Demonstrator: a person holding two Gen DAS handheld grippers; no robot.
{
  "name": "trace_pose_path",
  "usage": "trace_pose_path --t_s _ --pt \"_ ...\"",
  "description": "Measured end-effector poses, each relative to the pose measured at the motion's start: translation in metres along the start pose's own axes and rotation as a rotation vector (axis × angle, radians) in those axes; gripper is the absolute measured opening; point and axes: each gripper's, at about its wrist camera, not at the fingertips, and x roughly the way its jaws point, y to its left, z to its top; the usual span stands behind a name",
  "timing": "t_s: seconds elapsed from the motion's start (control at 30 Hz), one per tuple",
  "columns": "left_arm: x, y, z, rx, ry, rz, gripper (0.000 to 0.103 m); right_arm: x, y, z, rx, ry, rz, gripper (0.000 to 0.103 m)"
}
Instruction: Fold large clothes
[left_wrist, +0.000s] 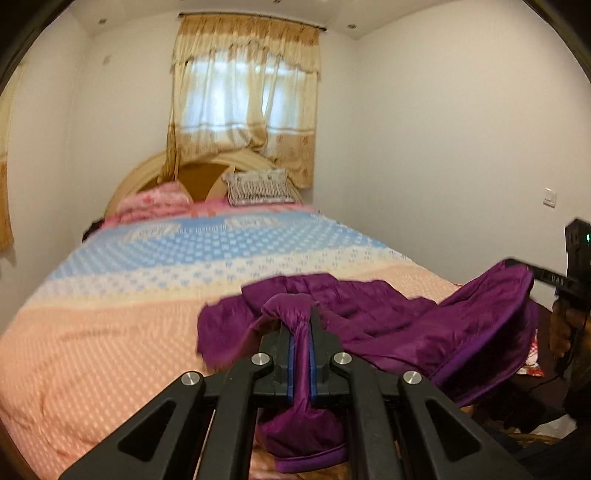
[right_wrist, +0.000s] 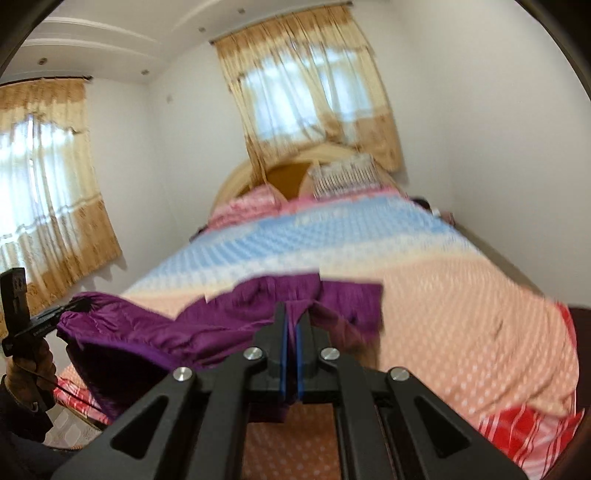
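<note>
A purple quilted jacket (left_wrist: 406, 317) is stretched over the near end of the bed, partly lifted off the cover. My left gripper (left_wrist: 302, 321) is shut on a bunched fold of it. My right gripper (right_wrist: 294, 314) is shut on another fold of the same jacket (right_wrist: 177, 328). In the left wrist view the right gripper (left_wrist: 517, 264) shows at the far right, pinching the jacket's raised edge. In the right wrist view the left gripper (right_wrist: 79, 304) shows at the far left, holding the other edge. The jacket sags between the two.
The bed (left_wrist: 110, 332) has a peach, white and blue patterned cover, with pillows (left_wrist: 258, 186) and a curved headboard at the far end. Curtained windows (right_wrist: 314, 85) stand behind the bed and on the left wall. White walls run close along both sides.
</note>
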Motion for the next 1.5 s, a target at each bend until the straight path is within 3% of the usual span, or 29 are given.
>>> trace_pose_path --t_s 0.13,0.3,0.33,0.47,0.53,0.6,0.63,0.7,0.87,0.97,1.0,1.03,1.17,1.37,1.43,1.5 --pt "0.07 0.019 0.0 0.009 0.053 0.055 0.004 0.064 -0.018 0.01 0.04 0.018 0.002 0.005" --pt "0.165 0.049 -0.012 -0.004 0.112 0.117 0.004 0.157 -0.039 0.013 0.095 0.07 -0.064 0.005" --pt "0.184 0.056 -0.011 -0.012 0.125 0.121 0.008 0.173 -0.044 0.013 0.101 0.079 -0.083 0.005" --pt "0.217 0.074 -0.008 -0.097 0.152 0.105 0.013 0.216 -0.063 0.007 0.139 0.127 -0.131 0.005" --pt "0.227 0.08 -0.002 -0.135 0.158 0.117 0.027 0.233 -0.068 0.005 0.147 0.15 -0.151 0.005" --pt "0.228 0.083 0.006 -0.145 0.11 0.182 0.059 0.251 -0.075 0.008 0.148 0.168 -0.176 0.005" --pt "0.224 0.085 0.011 -0.143 0.065 0.238 0.087 0.258 -0.078 0.009 0.151 0.175 -0.185 0.005" --pt "0.219 0.091 0.014 -0.159 -0.01 0.292 0.098 0.276 -0.085 0.009 0.165 0.2 -0.198 0.005" --pt "0.242 0.085 0.016 -0.129 0.019 0.352 0.098 0.319 -0.098 0.004 0.201 0.249 -0.219 0.009" --pt "0.263 0.074 0.011 -0.11 0.051 0.344 0.098 0.327 -0.103 0.008 0.23 0.236 -0.232 0.043" --pt "0.267 0.07 0.009 -0.098 0.062 0.336 0.098 0.326 -0.102 0.01 0.234 0.22 -0.242 0.067" --pt "0.273 0.064 0.006 -0.078 0.068 0.344 0.098 0.32 -0.101 0.012 0.242 0.192 -0.251 0.079" --pt "0.292 0.052 -0.004 -0.003 0.079 0.408 0.099 0.307 -0.076 0.017 0.184 0.195 -0.244 0.079" --pt "0.334 0.065 -0.02 -0.01 0.165 0.52 0.099 0.328 0.007 -0.012 -0.098 0.331 -0.047 0.075" --pt "0.346 0.076 -0.023 -0.028 0.201 0.582 0.099 0.347 0.016 -0.025 -0.179 0.373 -0.071 0.071" --pt "0.354 0.089 -0.025 -0.074 0.227 0.602 0.099 0.371 0.004 -0.035 -0.17 0.427 -0.139 0.068"
